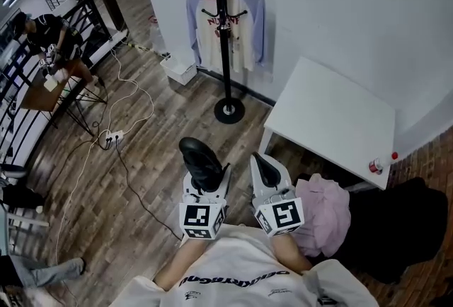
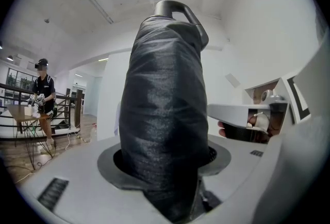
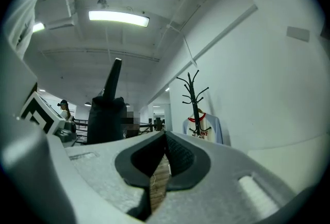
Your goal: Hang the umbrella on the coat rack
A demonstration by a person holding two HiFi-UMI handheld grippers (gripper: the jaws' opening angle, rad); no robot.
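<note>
My right gripper (image 3: 165,134) has its fingers (image 3: 181,155) closed tip to tip on nothing, coat rack (image 3: 194,95) ahead, umbrella (image 3: 105,117) upright at left.

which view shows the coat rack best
Head view: the coat rack stands clear from hooks to round base, shirt hanging on it. Right gripper view shows it small and distant; left gripper view doesn't show it.

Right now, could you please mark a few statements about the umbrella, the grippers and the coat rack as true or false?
The left gripper is shut on the black umbrella. True.
The umbrella already hangs on the coat rack. False: the left gripper holds it, apart from the rack.
The right gripper grips a cloth. False: its fingers are together with nothing between them.
A shirt hangs on the coat rack. True.
</note>
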